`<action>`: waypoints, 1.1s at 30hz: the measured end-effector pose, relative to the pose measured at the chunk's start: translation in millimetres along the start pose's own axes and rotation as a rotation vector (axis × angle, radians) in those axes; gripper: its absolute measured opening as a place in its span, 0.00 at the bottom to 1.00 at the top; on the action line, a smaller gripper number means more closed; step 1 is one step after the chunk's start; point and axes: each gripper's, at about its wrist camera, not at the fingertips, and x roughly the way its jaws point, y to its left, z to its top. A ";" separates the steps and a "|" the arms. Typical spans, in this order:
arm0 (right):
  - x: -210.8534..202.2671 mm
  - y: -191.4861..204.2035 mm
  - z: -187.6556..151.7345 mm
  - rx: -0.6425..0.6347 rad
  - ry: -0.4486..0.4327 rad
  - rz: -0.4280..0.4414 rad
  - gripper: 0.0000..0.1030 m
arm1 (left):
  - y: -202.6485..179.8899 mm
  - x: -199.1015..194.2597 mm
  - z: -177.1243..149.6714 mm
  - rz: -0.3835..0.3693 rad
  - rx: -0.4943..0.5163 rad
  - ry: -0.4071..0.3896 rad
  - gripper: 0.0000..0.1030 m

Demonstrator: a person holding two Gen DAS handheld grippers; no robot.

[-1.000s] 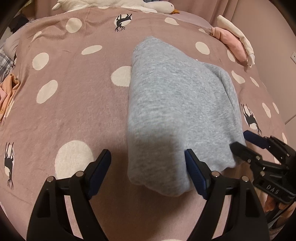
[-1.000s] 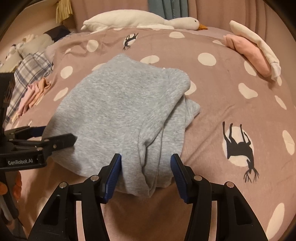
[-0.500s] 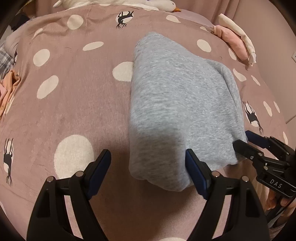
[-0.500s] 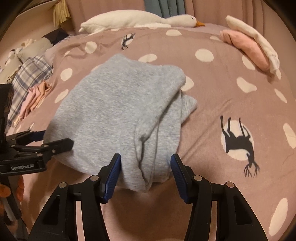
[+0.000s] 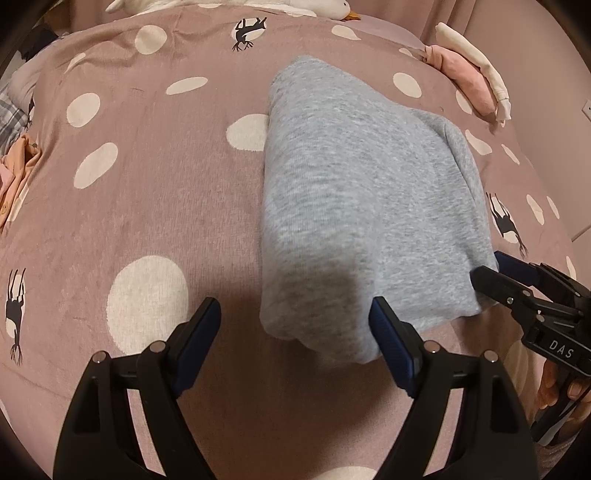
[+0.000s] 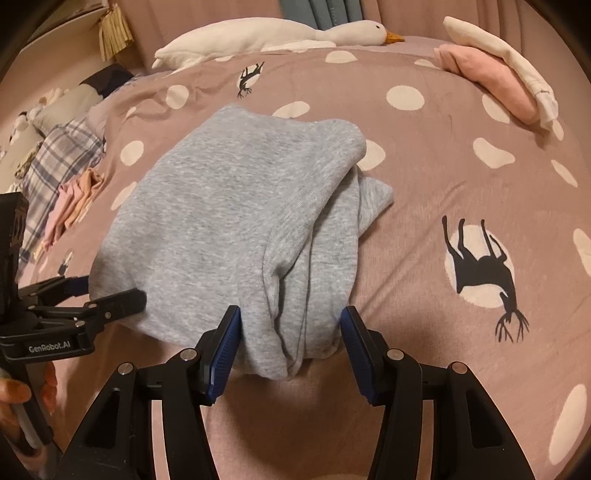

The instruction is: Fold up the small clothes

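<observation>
A folded grey knit garment [image 5: 354, 206] lies on the pink dotted bedspread [image 5: 147, 221]; it also shows in the right wrist view [image 6: 236, 221]. My left gripper [image 5: 295, 332] is open, its jaws astride the garment's near left corner. My right gripper [image 6: 290, 336] is open, its jaws on either side of the garment's near right folded edge, with cloth between them. The right gripper shows in the left wrist view [image 5: 495, 273] at the garment's right edge. The left gripper shows in the right wrist view [image 6: 110, 295] at the garment's left edge.
A folded pink and cream clothes stack [image 6: 495, 74] sits at the far right. A white goose plush [image 6: 273, 33] lies along the back. Plaid cloth [image 6: 59, 155] and peach clothes [image 6: 74, 199] lie at the left. The bed's near edge is just below the grippers.
Both grippers have pulled back slightly toward the near edge of the garment. The garment has settled flat. Both jaws stay open.
</observation>
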 end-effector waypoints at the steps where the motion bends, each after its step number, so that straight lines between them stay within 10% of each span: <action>1: 0.6 -0.6 0.1 0.001 0.003 0.002 0.53 | 0.3 0.4 0.2 -0.001 -0.003 0.002 0.81; 33: -0.2 -3.1 -2.0 0.012 0.024 -0.001 0.53 | -1.5 -4.7 -5.4 0.038 0.026 0.007 0.81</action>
